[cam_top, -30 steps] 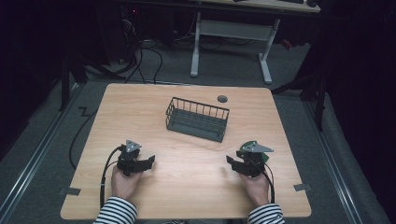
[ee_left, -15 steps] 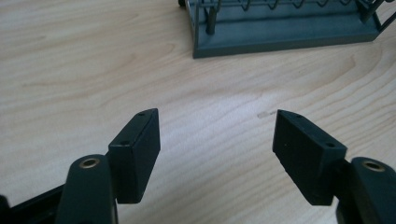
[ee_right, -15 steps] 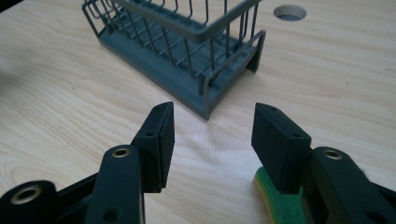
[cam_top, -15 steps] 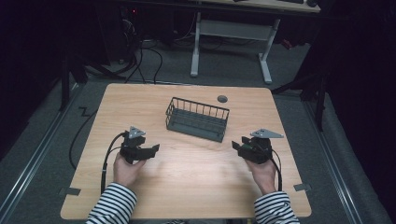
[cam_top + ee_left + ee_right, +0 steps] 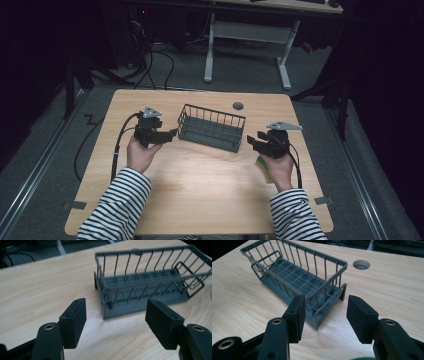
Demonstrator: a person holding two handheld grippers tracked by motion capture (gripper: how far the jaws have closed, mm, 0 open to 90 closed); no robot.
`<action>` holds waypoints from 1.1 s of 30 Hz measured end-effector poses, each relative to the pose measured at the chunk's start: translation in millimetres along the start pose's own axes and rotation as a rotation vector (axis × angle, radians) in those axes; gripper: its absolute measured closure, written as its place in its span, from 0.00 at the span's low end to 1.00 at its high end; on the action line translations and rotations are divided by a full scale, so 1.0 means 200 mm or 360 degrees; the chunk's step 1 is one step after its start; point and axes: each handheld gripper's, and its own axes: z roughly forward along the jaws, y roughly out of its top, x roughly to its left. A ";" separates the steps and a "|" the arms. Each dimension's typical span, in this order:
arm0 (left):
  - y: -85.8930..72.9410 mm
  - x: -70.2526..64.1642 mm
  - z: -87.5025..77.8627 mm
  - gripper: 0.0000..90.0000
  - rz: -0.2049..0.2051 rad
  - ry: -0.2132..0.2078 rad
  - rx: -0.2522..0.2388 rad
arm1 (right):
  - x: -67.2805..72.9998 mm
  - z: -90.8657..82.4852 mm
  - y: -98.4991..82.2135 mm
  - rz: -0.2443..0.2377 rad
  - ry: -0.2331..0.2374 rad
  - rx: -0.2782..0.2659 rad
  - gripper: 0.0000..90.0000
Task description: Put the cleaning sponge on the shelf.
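Note:
A grey wire basket (image 5: 212, 127) stands empty in the middle of the wooden table (image 5: 200, 195). My left gripper (image 5: 169, 135) hovers just off the basket's left end, pointing at it. Its jaws stand wide apart with nothing between them, and they have just been closing a little. In the left gripper view the basket (image 5: 145, 287) lies beyond the left gripper (image 5: 115, 315). My right gripper (image 5: 254, 141) hovers off the basket's right end, open and empty. In the right gripper view the basket's near end (image 5: 329, 305) sits just past the right gripper (image 5: 325, 307).
A round cable hole (image 5: 238, 106) sits in the table behind the basket. A bit of something green (image 5: 262, 164) shows under the right hand. The left gripper's cable (image 5: 117, 150) loops over the table's left edge. A desk frame (image 5: 245, 30) stands behind the table.
Both hands have lifted off the near part of the table and moved forward to the two ends of the basket. The basket has not moved.

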 end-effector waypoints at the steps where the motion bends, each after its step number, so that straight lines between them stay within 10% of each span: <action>1: 0.02 0.00 0.00 0.38 0.0004 0.0002 -0.0005 | 0.00 0.01 0.02 0.0003 -0.0006 -0.0007 0.55; 18: 0.13 0.06 0.22 0.53 -0.0025 0.0049 0.0067 | 0.00 0.18 0.17 0.0041 -0.0088 0.0042 0.53; 33: 0.11 0.07 0.29 0.74 -0.0100 -0.0072 0.0099 | -0.01 0.28 0.15 0.0032 -0.0083 0.0194 0.58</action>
